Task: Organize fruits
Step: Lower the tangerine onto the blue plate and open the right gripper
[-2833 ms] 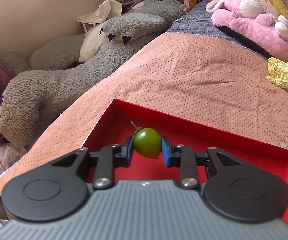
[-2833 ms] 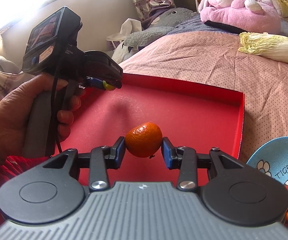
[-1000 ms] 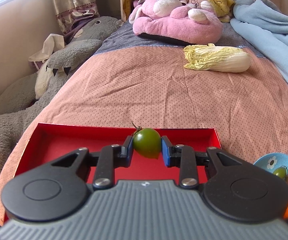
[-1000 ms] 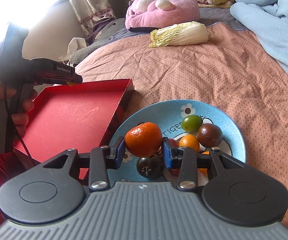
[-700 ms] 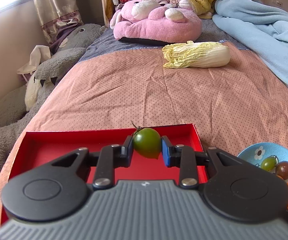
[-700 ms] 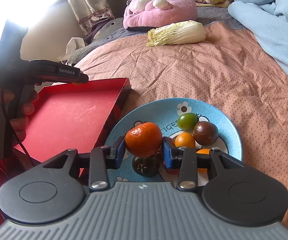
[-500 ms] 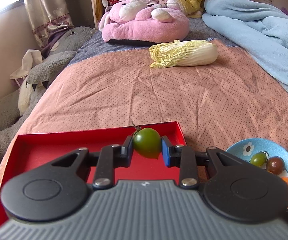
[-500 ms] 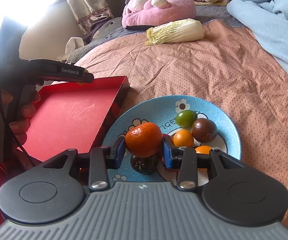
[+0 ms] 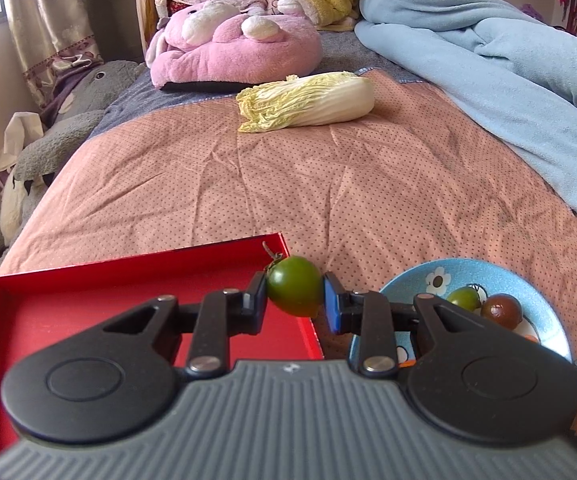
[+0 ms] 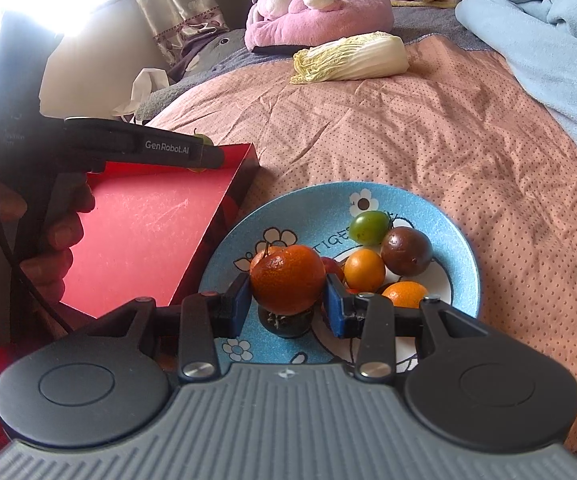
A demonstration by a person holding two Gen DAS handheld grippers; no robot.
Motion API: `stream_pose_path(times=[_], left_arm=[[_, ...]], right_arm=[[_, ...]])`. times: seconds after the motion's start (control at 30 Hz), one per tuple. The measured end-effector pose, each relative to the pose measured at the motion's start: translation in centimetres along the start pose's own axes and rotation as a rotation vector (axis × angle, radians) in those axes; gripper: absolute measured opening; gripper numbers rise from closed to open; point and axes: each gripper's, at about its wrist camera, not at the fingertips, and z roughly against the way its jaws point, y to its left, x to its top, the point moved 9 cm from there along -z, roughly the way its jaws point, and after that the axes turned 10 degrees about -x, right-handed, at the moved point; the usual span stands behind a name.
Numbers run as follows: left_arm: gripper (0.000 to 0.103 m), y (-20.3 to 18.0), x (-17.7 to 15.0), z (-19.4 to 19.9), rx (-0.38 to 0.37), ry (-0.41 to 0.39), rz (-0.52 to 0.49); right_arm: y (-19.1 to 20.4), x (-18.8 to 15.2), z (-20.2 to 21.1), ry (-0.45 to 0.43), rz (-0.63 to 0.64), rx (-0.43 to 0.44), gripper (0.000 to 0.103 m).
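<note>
Right claw (image 10: 287,302) grips an orange mandarin (image 10: 287,279) above the blue plate (image 10: 462,256) of mixed fruit. Left claw (image 9: 295,305) clamps a green tomato (image 9: 294,285) over the red tray (image 9: 88,304) corner; beyond, a cabbage (image 9: 308,100) lies on the bed (image 9: 368,184).

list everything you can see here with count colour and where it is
red tray: 1, red, on the bedspread left of the plate, nothing lying in it
plate: 1, blue with flowers, on the bedspread, holds loose fruit
green tomato: 1, green, between the left gripper's fingers
mandarin: 1, orange, between the right gripper's fingers above the plate
cabbage: 1, pale yellow-white, further up the bed
pink plush: 1, pink, at the head of the bed
blue blanket: 1, light blue, right side of the bed
grey plush: 1, grey, left edge of the bed
left gripper: 1, black, shut on the tomato
right gripper: 1, black, shut on the mandarin
hand: 1, holding the left gripper's handle
</note>
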Motion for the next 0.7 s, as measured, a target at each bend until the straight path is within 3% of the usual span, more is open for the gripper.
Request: stream_pose_path(times=[0.2, 0.43, 0.7], left_arm=[[0.033, -2.1, -0.8, -0.2, -0.056, 0.017, -0.066], [0.033, -3.5, -1.7, -0.6, -0.070, 0.041, -0.125], [0.033, -3.9, -1.8, -0.9, -0.088, 0.044, -0.124]], right_arm=[[-1.4, -0.8, 0.2, 0.007, -0.014, -0.025, 0.045], [-1.5, -1.2, 0.2, 0.019, -0.008, -0.026, 0.045], [-2.0, -2.6, 0.1, 0.036, 0.049, -0.069, 0.045]])
